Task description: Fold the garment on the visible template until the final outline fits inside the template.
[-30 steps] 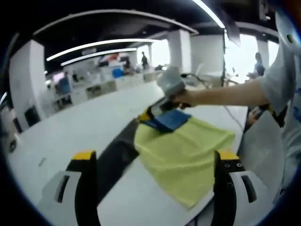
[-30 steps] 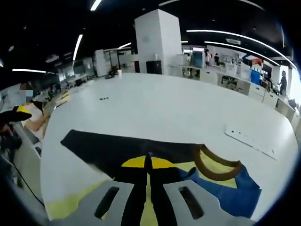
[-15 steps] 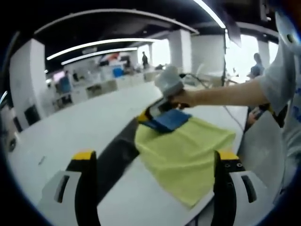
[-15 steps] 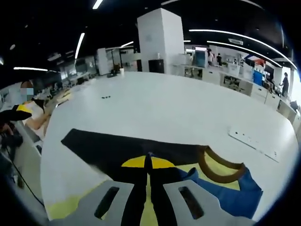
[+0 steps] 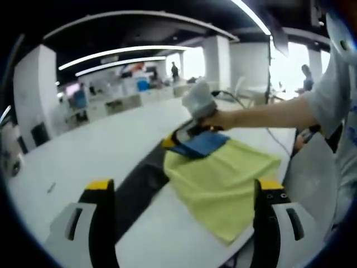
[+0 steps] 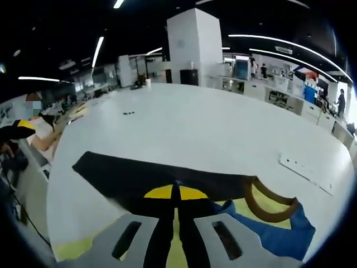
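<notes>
- Over the last second the right gripper point(image 5: 179, 134), jaws pressed together on the yellow-green cloth garment point(image 5: 223, 181) near its blue yoke point(image 5: 201, 144), has drawn that end slightly across the white table point(image 5: 95, 156); the brown ribbed collar point(image 6: 270, 202) has slid rightward in the right gripper view
- Judged: an early fold, pulling the top over; outline not yet inside the template
- The left gripper point(image 5: 184, 192) hangs above the table with jaws wide apart, holding nothing
- Garment lies partly over the flat matte black template sheet point(image 6: 139, 176), soft, limp, lightly creased
</notes>
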`<state>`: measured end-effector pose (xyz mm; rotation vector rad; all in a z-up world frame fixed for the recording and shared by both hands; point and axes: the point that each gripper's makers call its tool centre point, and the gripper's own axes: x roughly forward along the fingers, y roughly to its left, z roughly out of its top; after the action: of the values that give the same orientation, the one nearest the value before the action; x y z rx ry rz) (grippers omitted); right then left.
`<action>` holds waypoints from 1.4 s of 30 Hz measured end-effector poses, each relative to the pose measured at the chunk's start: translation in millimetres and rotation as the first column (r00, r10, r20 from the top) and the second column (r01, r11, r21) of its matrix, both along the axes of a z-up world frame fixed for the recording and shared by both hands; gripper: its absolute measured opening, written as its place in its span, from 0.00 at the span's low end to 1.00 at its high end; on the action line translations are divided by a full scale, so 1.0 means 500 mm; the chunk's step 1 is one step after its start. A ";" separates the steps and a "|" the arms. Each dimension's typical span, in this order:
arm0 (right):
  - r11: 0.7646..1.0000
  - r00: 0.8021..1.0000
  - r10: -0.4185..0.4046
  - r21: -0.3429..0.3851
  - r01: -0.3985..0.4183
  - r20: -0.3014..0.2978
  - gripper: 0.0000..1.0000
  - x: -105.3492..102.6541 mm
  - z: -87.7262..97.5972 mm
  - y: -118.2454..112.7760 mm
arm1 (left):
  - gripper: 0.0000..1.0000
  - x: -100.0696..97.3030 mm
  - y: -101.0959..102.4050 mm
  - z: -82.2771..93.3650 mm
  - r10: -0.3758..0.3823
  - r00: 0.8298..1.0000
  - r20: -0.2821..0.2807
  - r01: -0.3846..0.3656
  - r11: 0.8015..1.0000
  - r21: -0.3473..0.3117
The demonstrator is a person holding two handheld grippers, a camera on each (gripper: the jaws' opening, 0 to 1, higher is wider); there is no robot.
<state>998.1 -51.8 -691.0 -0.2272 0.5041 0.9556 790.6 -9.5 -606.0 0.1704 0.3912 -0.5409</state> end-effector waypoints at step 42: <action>0.988 0.996 -0.088 -0.130 0.087 -0.002 0.25 0.049 -0.079 -0.148 | 1.00 -0.007 0.034 -0.026 0.013 0.999 -0.032 -0.015 0.999 -0.039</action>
<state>1022.7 -125.7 -730.5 -0.3167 0.5799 0.8393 787.0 7.7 -618.8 0.1210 0.4121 -0.5376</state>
